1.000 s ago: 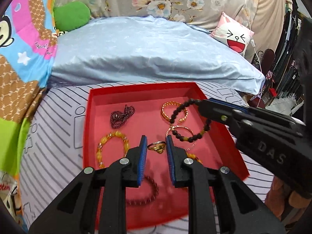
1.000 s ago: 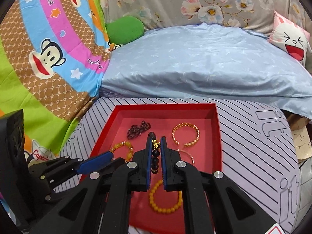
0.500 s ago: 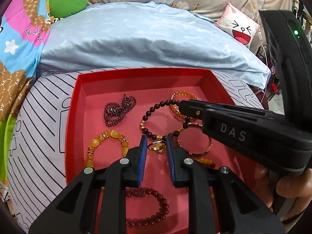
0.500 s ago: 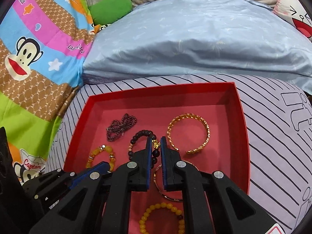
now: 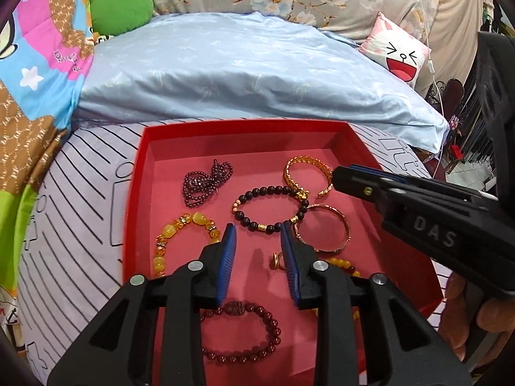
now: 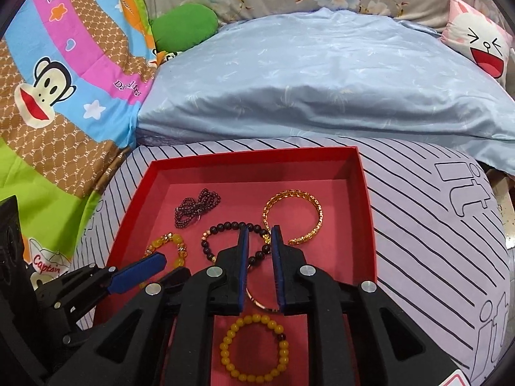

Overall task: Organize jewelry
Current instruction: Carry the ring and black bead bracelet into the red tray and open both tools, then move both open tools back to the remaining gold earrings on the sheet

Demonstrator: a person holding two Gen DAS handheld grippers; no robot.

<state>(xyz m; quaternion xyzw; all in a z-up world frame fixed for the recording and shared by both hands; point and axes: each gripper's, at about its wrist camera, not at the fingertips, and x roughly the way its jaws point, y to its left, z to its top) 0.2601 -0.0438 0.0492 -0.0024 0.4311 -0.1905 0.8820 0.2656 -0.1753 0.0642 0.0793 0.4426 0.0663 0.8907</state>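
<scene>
From the left wrist camera, the left gripper (image 5: 257,241) hangs over the near half of a red tray (image 5: 138,193) with its blue-padded fingers spread wide and nothing between them. A small gold ring (image 5: 276,260) lies on the tray floor just inside the finger at 3 o'clock, touching or nearly touching its pad; which of the two cannot be told. At 12 o'clock from the fingertips lies a dark beaded bracelet (image 5: 270,204) with gold accents, flat on the tray. Toward 1 o'clock a gold cuff bangle (image 5: 307,173) sits near the far wall, and a thin rose-gold bangle (image 5: 325,228) lies at 2 o'clock. A bunched garnet strand (image 5: 206,181) is at 11 o'clock, a yellow stone bracelet (image 5: 180,238) at 9 o'clock, and a dark red beaded bracelet (image 5: 241,331) at 6 o'clock, partly under the gripper body. The right gripper (image 5: 341,177) reaches in from 3 o'clock, seen side-on. From the right wrist camera, the right gripper (image 6: 260,234) shows its fingers a moderate way apart, empty, poised over the dark beaded bracelet (image 6: 225,228), which rests loose on the red tray (image 6: 367,212). An amber bead bracelet (image 6: 254,347) lies at 6 o'clock, the gold cuff bangle (image 6: 293,215) at 1 o'clock, and the left gripper (image 6: 141,270) at 8 o'clock.
</scene>
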